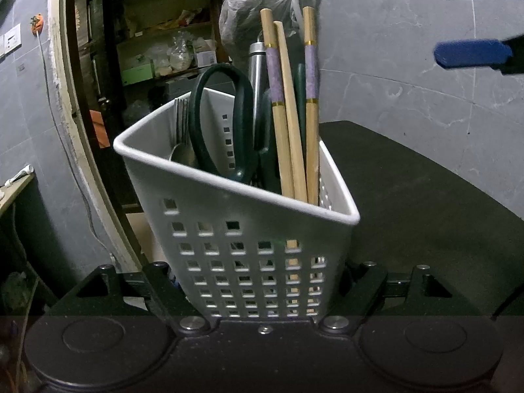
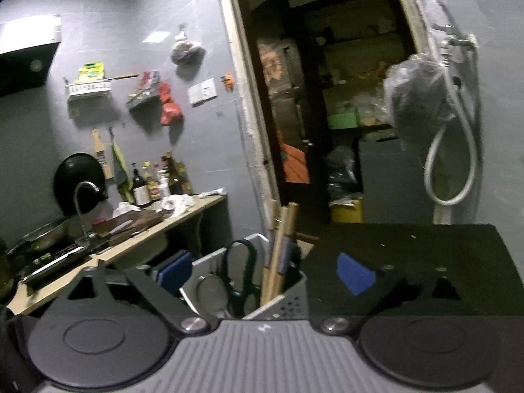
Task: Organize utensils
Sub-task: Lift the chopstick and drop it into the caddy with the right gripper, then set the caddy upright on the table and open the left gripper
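Observation:
A white perforated utensil basket (image 1: 249,229) fills the left wrist view, held between my left gripper's (image 1: 258,281) arms, which are shut on its lower walls. It holds dark green scissors (image 1: 222,124), several wooden chopsticks (image 1: 288,131) with purple bands, a spoon (image 1: 181,157) and a steel handle (image 1: 257,75). In the right wrist view the same basket (image 2: 281,301) sits below my right gripper (image 2: 265,271), which is open and empty, its blue pads (image 2: 353,273) spread above the scissors (image 2: 240,271) and chopsticks (image 2: 278,258). A right pad also shows in the left wrist view (image 1: 471,54).
A dark table (image 1: 425,203) lies under and right of the basket. A doorway with cluttered shelves (image 1: 157,49) is behind. A hanging plastic bag (image 2: 416,98) and hose (image 2: 452,163) are on the right wall. A kitchen counter with sink (image 2: 82,229) and bottles (image 2: 154,183) is left.

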The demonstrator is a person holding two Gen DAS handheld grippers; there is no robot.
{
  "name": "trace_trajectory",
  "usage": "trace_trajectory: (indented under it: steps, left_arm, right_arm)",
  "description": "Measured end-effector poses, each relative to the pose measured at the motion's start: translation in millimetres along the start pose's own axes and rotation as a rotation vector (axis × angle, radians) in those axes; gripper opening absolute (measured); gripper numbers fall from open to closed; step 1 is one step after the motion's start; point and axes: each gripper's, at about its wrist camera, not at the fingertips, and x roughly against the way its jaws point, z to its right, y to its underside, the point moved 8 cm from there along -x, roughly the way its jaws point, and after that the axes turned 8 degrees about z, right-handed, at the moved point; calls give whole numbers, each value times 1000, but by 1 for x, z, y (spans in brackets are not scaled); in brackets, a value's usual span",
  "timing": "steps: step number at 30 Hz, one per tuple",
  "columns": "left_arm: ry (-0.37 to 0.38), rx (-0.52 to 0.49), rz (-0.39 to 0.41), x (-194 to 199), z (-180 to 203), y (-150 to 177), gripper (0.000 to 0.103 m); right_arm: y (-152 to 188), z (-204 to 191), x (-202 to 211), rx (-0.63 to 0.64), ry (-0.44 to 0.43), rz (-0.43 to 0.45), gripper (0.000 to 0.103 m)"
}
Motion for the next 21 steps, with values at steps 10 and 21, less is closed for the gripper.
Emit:
trace_trajectory:
  steps: [10, 21]
  left_arm:
    - [-42, 26, -2, 17, 3, 9, 95]
    - [-155, 77, -26, 72, -3, 21, 102]
  right_arm:
    - [18, 28, 19, -58, 90, -51, 103]
    - [48, 49, 34, -124, 177, -120, 103]
